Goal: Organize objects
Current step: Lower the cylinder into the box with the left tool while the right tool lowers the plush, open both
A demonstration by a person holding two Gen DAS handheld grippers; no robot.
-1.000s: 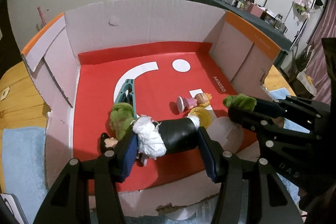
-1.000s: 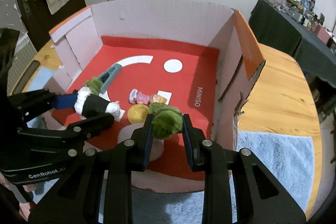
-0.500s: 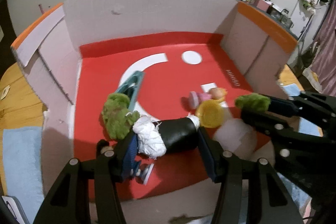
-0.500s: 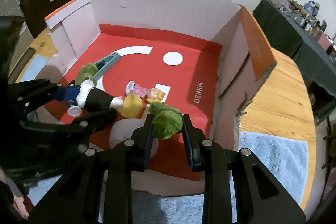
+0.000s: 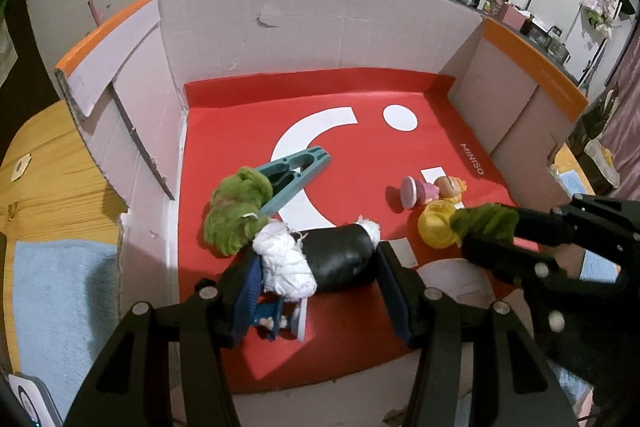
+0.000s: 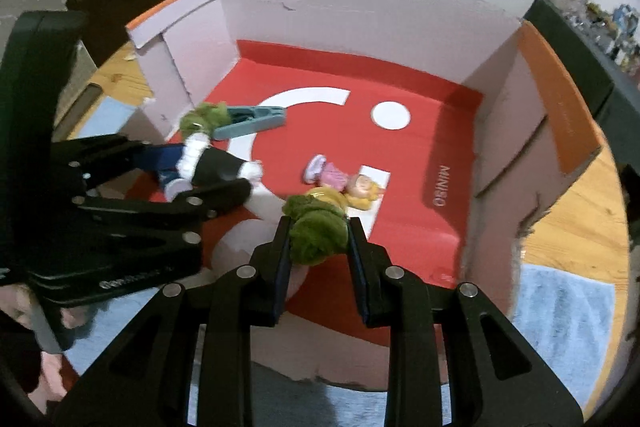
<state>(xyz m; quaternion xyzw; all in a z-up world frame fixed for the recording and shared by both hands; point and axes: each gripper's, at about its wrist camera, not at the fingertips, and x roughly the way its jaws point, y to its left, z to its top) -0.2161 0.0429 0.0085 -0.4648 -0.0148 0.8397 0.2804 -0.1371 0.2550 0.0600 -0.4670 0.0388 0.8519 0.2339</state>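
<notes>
A cardboard box (image 5: 320,27) with white walls and a red floor fills both views. My left gripper (image 5: 320,283) hangs low over its front left part, shut on a black roll with white cloth ends (image 5: 340,259). Seen in the right wrist view, that left gripper (image 6: 208,173) carries the roll (image 6: 218,167) beside the box's left wall. My right gripper (image 6: 318,247) is shut on a green fuzzy ball (image 6: 318,235) above the front middle of the box (image 6: 360,11). It reaches in from the right in the left wrist view, right gripper (image 5: 480,235) with ball (image 5: 486,223).
On the red floor lie a teal clip (image 5: 294,173), a second green fuzzy ball (image 5: 236,215), a small pink doll (image 5: 434,189), a yellow piece (image 5: 436,229) and a blue-and-white figure (image 5: 280,319) under the roll. Wooden table (image 6: 576,227) and blue towels (image 5: 60,299) flank the box.
My left gripper has moved forward and slightly down into the box with the roll, nearer the green ball and clip. The right gripper keeps its grip and has hardly shifted.
</notes>
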